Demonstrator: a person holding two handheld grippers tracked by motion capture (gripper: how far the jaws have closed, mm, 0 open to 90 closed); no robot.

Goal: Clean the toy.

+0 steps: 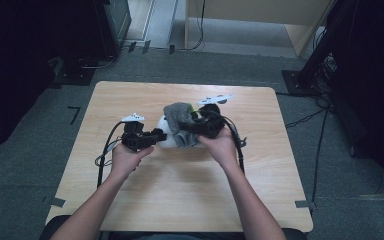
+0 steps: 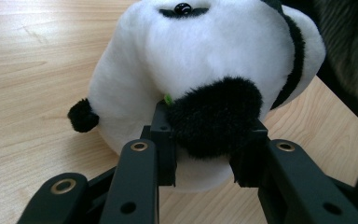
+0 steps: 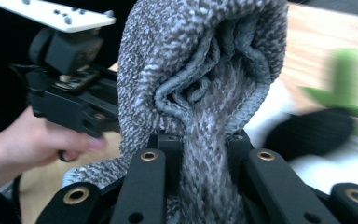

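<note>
A white and black plush panda [image 2: 205, 51] lies on the wooden table [image 1: 180, 195], near its middle. My left gripper [image 2: 207, 149] is shut on one of its black limbs [image 2: 214, 116], with a pad on each side pressing into the fur. In the high view the left gripper [image 1: 157, 135] reaches the panda [image 1: 166, 136] from the left. My right gripper [image 3: 203, 149] is shut on a bunched grey knitted cloth [image 3: 200, 60], which stands up between its jaws. From above, that cloth [image 1: 180, 117] sits over the panda's right side, with the right gripper [image 1: 194, 125] behind it.
A blurred green piece [image 3: 349, 79] sits by the panda's black part [image 3: 307, 135]. The left gripper's body [image 3: 74, 98] and its hand are close to the cloth. Cables [image 1: 102, 160] trail off both grippers. Dark furniture and floor cables [image 1: 305, 117] surround the table.
</note>
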